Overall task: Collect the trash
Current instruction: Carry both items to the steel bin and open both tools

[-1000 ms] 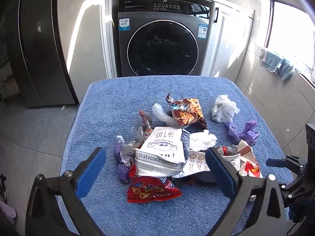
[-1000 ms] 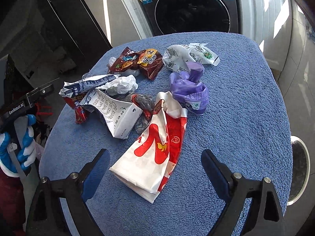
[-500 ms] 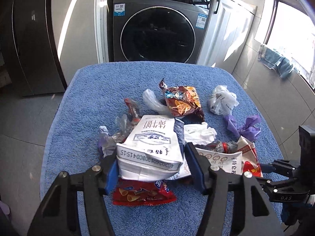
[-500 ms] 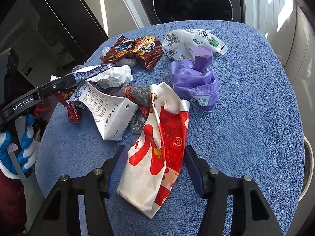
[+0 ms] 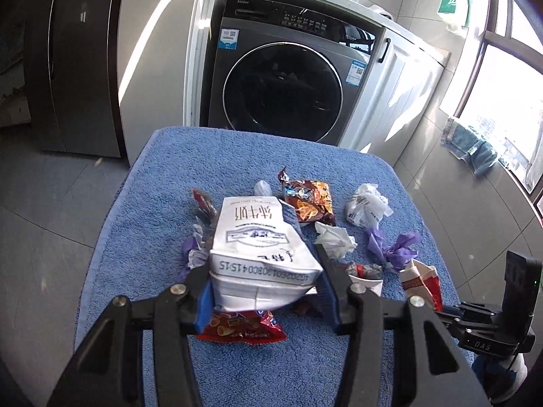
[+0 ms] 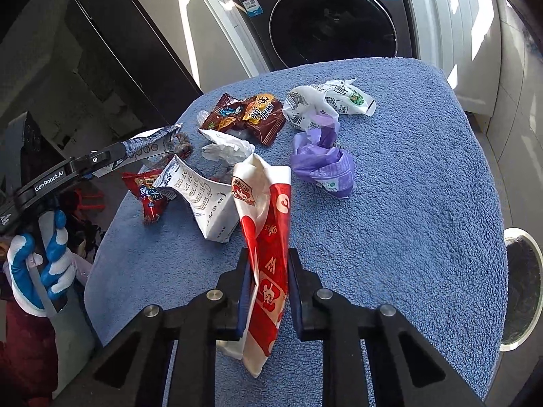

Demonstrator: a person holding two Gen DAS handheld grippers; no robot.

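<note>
On the blue towel [image 5: 163,237] at frame centre, a white bag [image 5: 261,247] is being clamped by the closing left gripper [image 5: 264,298]; a red-and-white wrapper [image 6: 268,257] is being pinched by the closing right gripper [image 6: 268,291].

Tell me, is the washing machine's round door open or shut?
Shut. The round door sits flush in the washing machine front.

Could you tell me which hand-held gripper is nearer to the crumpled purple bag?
Right. The right hand-held gripper, closing on the red-and-white wrapper, sits just beside the purple bag. The left hand-held gripper grips the white milk pouch across the pile.
</note>
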